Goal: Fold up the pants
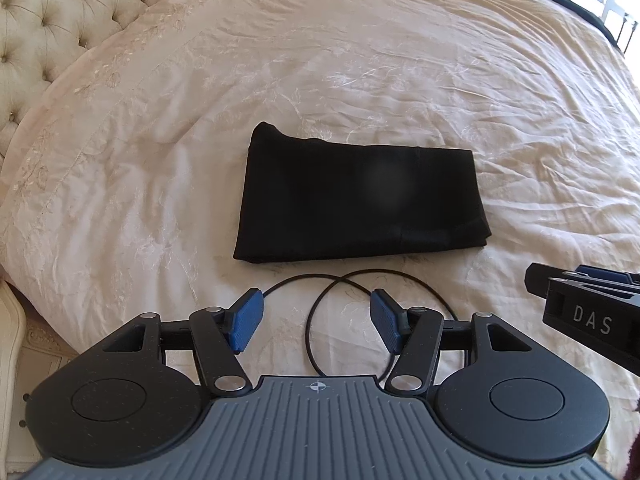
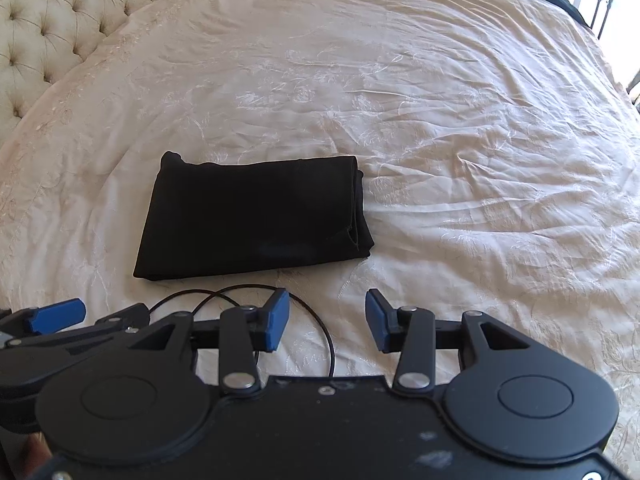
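Since pants (image 1: 360, 196) are lying folded flat mid-bed toward near edge, fold looking done: left hand-held gripper (image 1: 316, 322) and right hand-held gripper (image 2: 327, 320) hovering short, jaws wide, gripping nothing.

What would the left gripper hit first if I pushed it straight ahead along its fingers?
Probably the looped black cable on the bedspread, which lies right between and ahead of the open left gripper. The folded black pants sit just beyond; depth is hard to judge.

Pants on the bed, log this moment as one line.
pants: folded, on bedspread | left hand-held gripper: open, empty | right hand-held gripper: open, empty
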The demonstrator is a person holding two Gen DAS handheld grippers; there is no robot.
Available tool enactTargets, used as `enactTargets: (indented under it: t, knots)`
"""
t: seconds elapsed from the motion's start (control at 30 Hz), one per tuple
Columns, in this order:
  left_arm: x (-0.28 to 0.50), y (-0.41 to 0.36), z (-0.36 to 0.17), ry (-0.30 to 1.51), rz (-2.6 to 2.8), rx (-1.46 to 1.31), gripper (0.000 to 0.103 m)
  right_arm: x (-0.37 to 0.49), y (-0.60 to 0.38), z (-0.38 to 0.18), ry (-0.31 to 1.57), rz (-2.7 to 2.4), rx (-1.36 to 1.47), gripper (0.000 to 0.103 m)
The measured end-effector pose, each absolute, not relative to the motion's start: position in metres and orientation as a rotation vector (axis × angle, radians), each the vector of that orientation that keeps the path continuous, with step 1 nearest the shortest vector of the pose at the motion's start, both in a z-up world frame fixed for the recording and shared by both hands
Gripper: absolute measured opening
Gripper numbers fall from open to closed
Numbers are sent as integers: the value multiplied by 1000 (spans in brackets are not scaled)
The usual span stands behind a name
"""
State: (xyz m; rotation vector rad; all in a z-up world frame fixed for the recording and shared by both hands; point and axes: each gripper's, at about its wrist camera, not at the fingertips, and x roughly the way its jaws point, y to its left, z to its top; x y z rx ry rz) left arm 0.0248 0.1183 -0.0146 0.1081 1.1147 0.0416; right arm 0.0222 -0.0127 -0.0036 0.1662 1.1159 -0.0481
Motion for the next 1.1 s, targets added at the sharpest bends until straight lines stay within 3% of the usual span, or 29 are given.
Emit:
enactTargets:
  t: [1.1]
  knots:
    - [30, 116, -25, 1183, 22, 122, 57, 35, -7, -18, 1242, -102, 181, 46]
